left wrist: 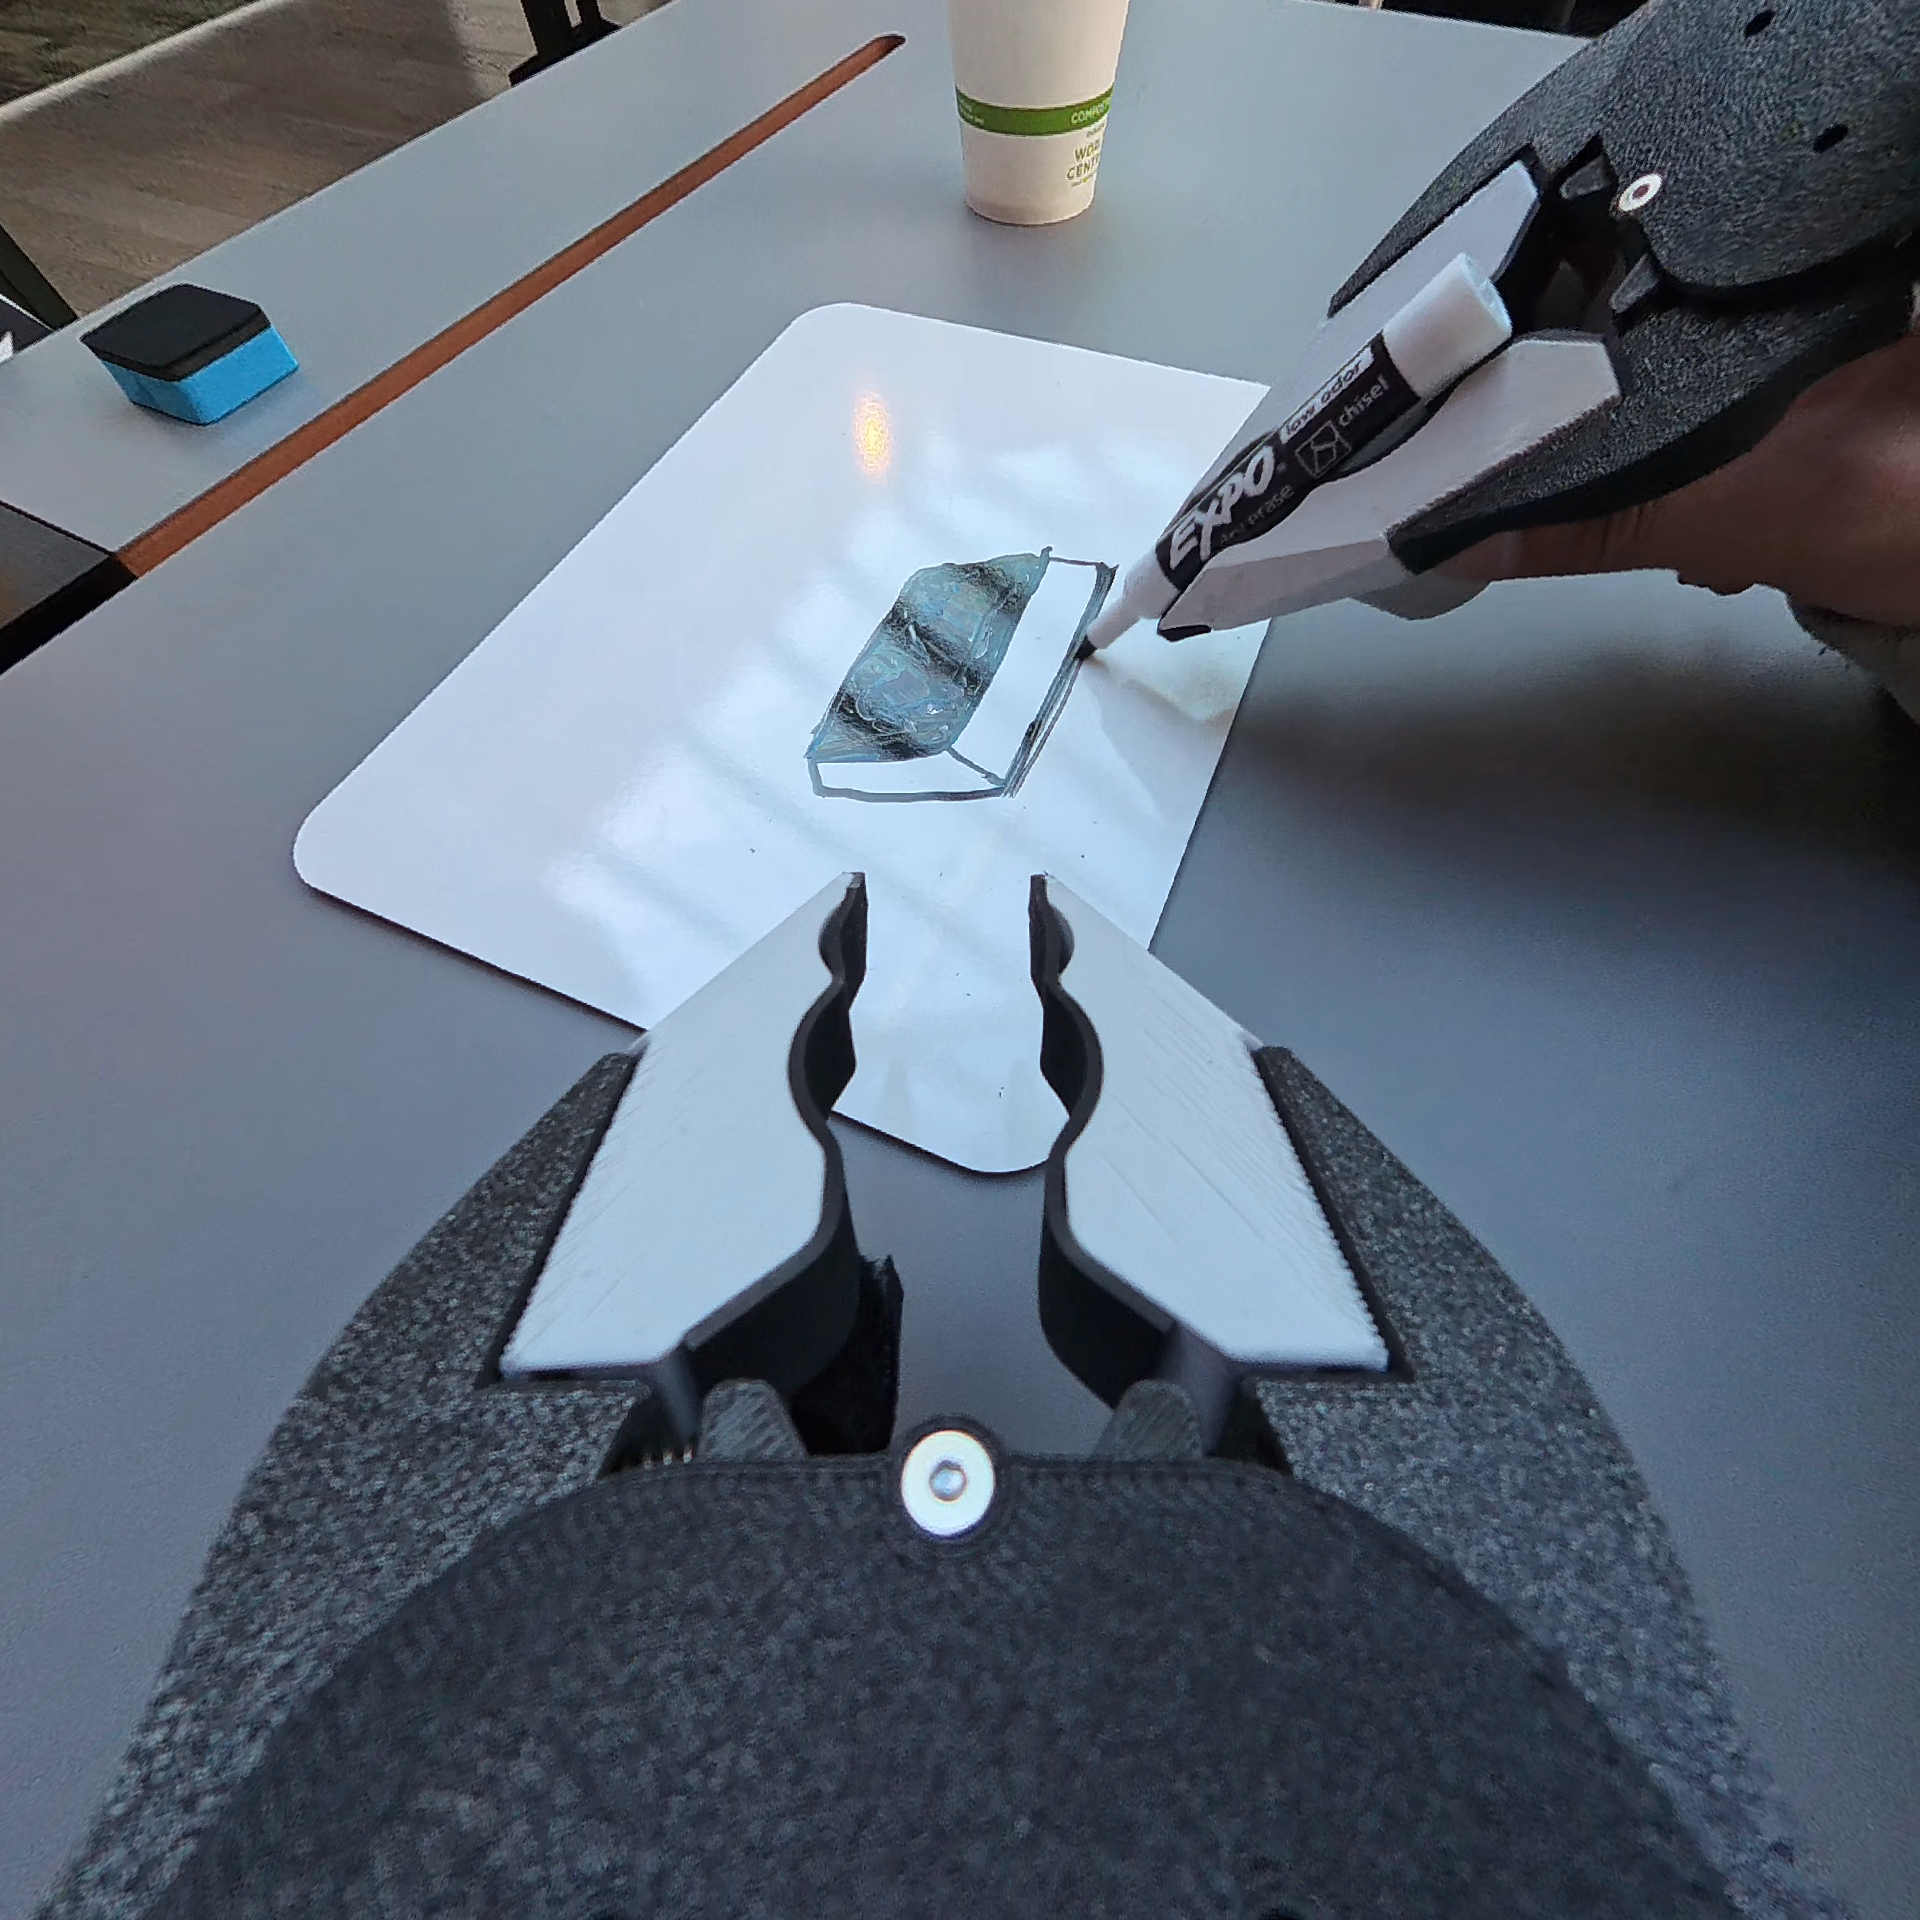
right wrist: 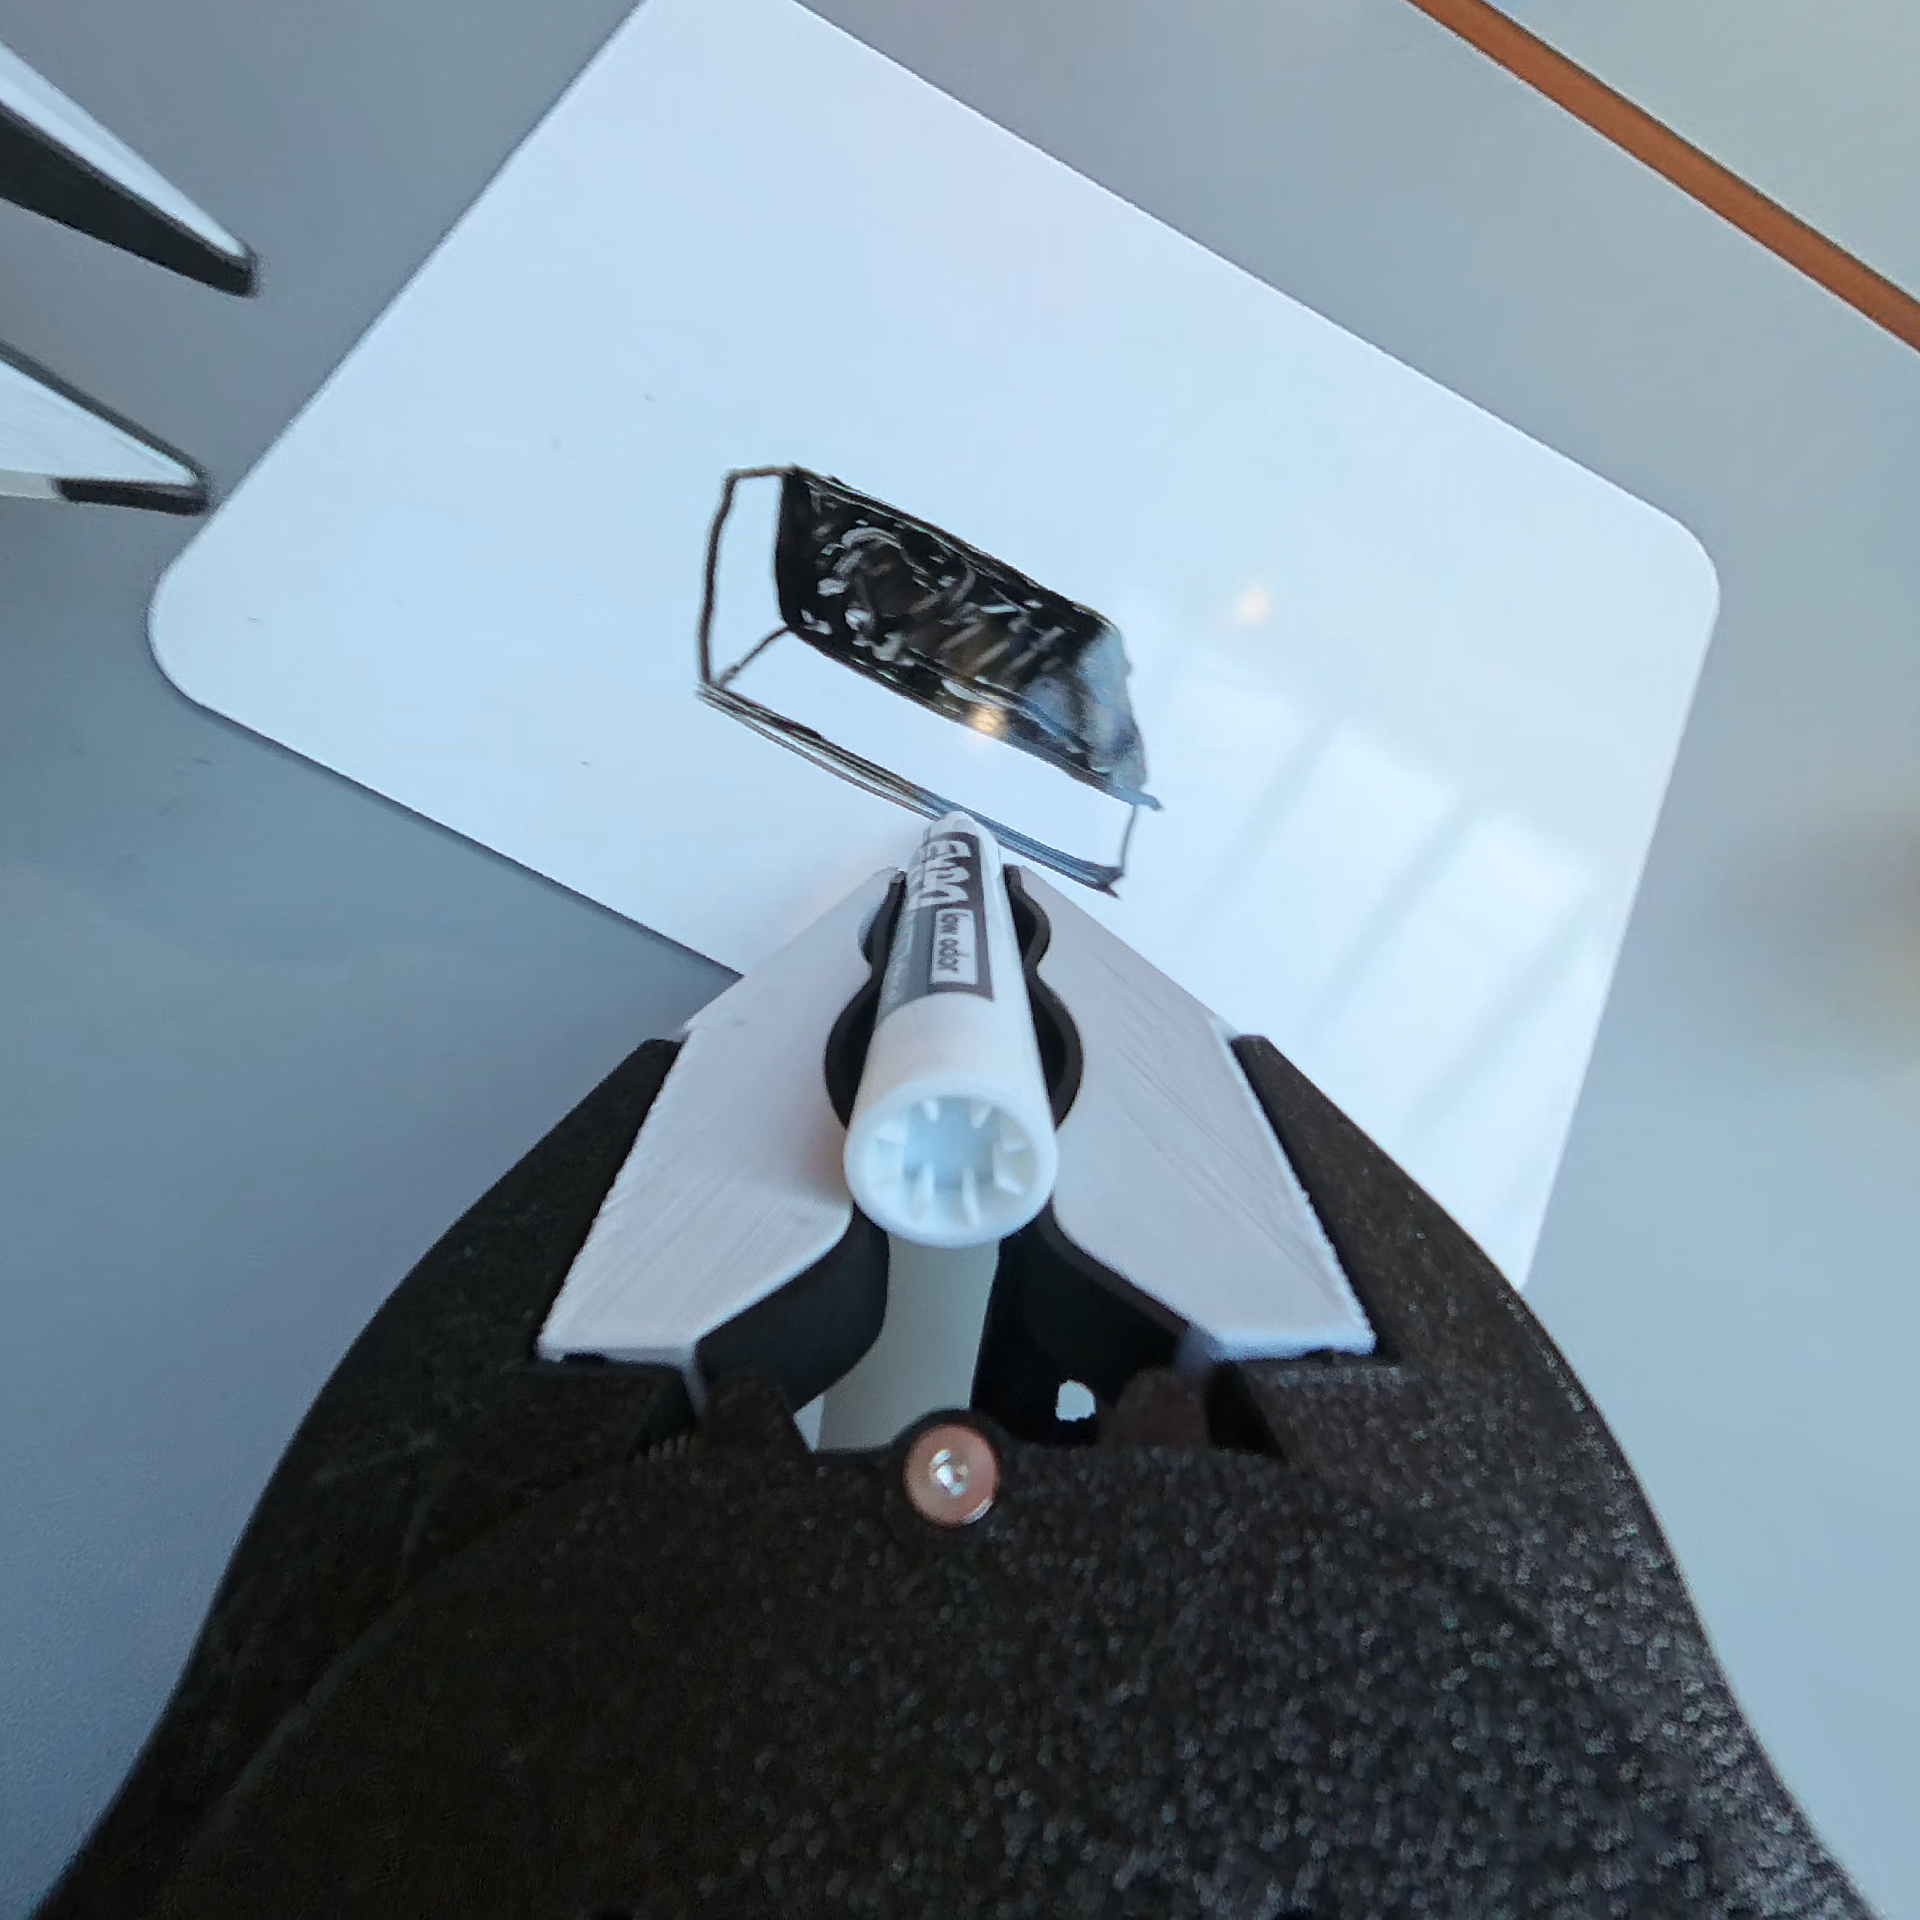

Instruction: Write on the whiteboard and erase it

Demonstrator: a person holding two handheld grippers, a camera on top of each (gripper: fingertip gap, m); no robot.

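A whiteboard sheet (left wrist: pixel 644 769) lies flat on the bench (left wrist: pixel 312 1091), with a drawing (left wrist: pixel 935 686) on its right half. Far behind the sheet stands a paper cup (left wrist: pixel 1029 114). Far to the left, beyond a slot (left wrist: pixel 499 301) running across the bench, sits an eraser block (left wrist: pixel 192 353). The left tongs (left wrist: pixel 948 904) hang over the sheet's near edge. From the right, the right tongs (left wrist: pixel 1174 623) bring a marker (left wrist: pixel 1247 488) down, its tip touching the drawing's right edge.

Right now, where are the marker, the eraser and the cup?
marker (left wrist: pixel 1273 473): left wrist view, on its labelled barrel, gripped by the right claw (left wrist: pixel 1184 608).
eraser (left wrist: pixel 192 353): left wrist view, on its black top.
cup (left wrist: pixel 1034 114): left wrist view, on its side wall by the green band.
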